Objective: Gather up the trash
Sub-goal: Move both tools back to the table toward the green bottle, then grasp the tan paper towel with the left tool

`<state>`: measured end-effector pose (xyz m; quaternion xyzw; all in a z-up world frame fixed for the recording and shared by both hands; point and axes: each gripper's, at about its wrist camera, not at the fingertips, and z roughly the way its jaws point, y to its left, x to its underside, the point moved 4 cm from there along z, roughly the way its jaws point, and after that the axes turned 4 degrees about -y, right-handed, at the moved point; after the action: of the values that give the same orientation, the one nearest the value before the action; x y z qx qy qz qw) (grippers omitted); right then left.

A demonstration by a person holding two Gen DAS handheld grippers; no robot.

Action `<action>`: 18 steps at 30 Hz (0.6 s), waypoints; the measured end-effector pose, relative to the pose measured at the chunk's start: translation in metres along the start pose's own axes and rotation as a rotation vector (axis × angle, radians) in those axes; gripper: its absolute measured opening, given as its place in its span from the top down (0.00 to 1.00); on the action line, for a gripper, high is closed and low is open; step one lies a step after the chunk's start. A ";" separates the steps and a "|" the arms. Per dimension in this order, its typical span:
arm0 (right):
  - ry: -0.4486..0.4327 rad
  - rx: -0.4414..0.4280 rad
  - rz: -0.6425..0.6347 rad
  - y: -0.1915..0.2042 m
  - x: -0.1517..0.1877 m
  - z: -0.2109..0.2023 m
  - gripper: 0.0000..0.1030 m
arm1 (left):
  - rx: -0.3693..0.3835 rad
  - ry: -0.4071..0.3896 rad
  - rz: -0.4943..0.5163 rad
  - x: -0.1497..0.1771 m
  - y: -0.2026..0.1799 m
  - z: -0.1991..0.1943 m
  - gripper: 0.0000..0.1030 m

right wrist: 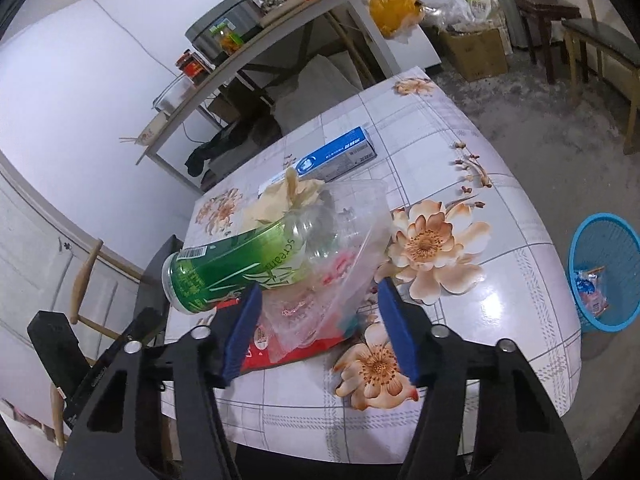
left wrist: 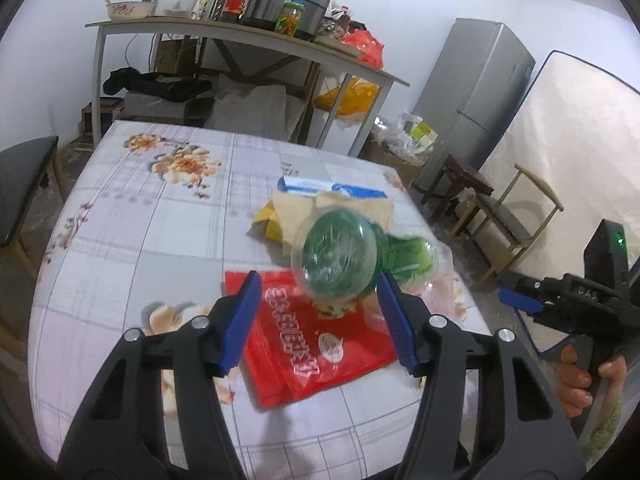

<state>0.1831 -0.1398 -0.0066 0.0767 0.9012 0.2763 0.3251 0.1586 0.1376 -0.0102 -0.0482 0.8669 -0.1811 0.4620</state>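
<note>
Green-labelled clear plastic bottle [left wrist: 338, 266] lies on its side atop red plastic bag [left wrist: 316, 344] on floral-clothed table [left wrist: 120, 216]; left gripper [left wrist: 320, 316] and right gripper [right wrist: 318, 326] jaws apart, gripping nothing; blue mesh bin [right wrist: 606, 272] beside table.

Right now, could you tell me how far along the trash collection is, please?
Done: some wrappers already lie in the blue basket. In hand: nothing; both tongs are open over the pile. Left: the green bottle, clear bag, red packet, toothpaste box and paper.
</note>
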 end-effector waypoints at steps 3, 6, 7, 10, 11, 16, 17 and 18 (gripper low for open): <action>0.008 -0.018 0.013 0.006 -0.007 -0.001 0.47 | 0.007 -0.003 -0.017 -0.008 0.006 0.004 0.44; 0.030 -0.070 0.056 0.010 -0.016 -0.001 0.47 | 0.039 0.012 -0.075 -0.018 0.019 0.011 0.39; 0.039 -0.086 0.076 0.011 -0.019 -0.001 0.47 | 0.044 0.016 -0.093 -0.020 0.023 0.013 0.38; 0.063 -0.139 0.125 0.017 -0.028 0.003 0.41 | 0.073 0.030 -0.152 -0.030 0.035 0.021 0.33; 0.061 -0.145 0.134 0.020 -0.032 0.005 0.37 | 0.075 0.030 -0.165 -0.033 0.039 0.024 0.33; 0.063 -0.154 0.135 0.035 -0.038 0.013 0.26 | 0.071 0.031 -0.183 -0.041 0.052 0.036 0.32; 0.068 -0.144 0.129 0.037 -0.038 0.015 0.26 | 0.070 0.034 -0.188 -0.043 0.055 0.039 0.32; 0.073 -0.131 0.118 0.038 -0.039 0.018 0.26 | 0.070 0.042 -0.197 -0.044 0.059 0.044 0.32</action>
<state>0.2235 -0.1122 0.0242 0.0979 0.8864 0.3560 0.2794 0.2246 0.1920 -0.0192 -0.1130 0.8606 -0.2569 0.4249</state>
